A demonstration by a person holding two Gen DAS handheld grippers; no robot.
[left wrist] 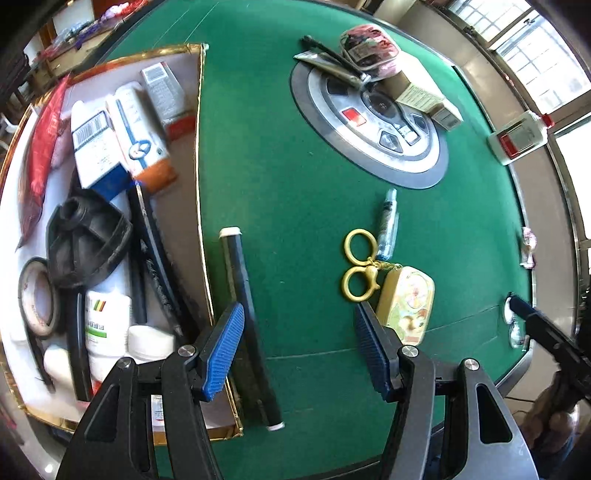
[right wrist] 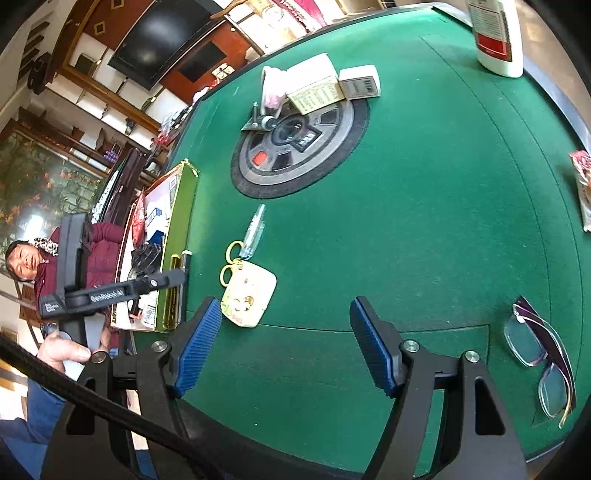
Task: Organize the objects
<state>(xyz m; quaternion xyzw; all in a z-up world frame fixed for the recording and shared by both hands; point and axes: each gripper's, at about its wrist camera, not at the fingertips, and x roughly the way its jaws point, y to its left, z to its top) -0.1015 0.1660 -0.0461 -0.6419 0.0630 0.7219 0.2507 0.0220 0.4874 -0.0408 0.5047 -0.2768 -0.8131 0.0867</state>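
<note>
While my left gripper (left wrist: 299,347) hangs over the green bench (left wrist: 303,177) pointing steeply down, its blue pads stand apart with nothing between them. A black rod with white end caps (left wrist: 247,314) lies on the felt just beside the left pad, along the outer wall of the gold-rimmed box (left wrist: 201,155). The box already holds several items: cartons, white bottles, a roll of tape (left wrist: 37,295), a black plastic fitting (left wrist: 86,240) and a red packet (left wrist: 40,162).

On my right, the right gripper (right wrist: 284,343) is also spread, empty, and clear of the felt. Ahead of its left pad lies a cream keychain case (right wrist: 248,295) with yellow rings (right wrist: 231,264) attached; a small clear tube (right wrist: 255,232) rests touching the rings. The same case (left wrist: 406,304) appears in the left wrist view just beyond the right pad.

Further items I can see remaining on the bench:
- a pair of glasses (right wrist: 539,358), folded, near the right edge;
- a white bottle with a red label (right wrist: 496,33) at the far edge;
- cartons and a pink pouch (left wrist: 369,46) piled on the round control panel (left wrist: 369,125) at the bench centre;
- a wrapped packet (right wrist: 583,188), partly cut off by the frame.

A person in a maroon jacket (right wrist: 96,254) sits beyond the box.
</note>
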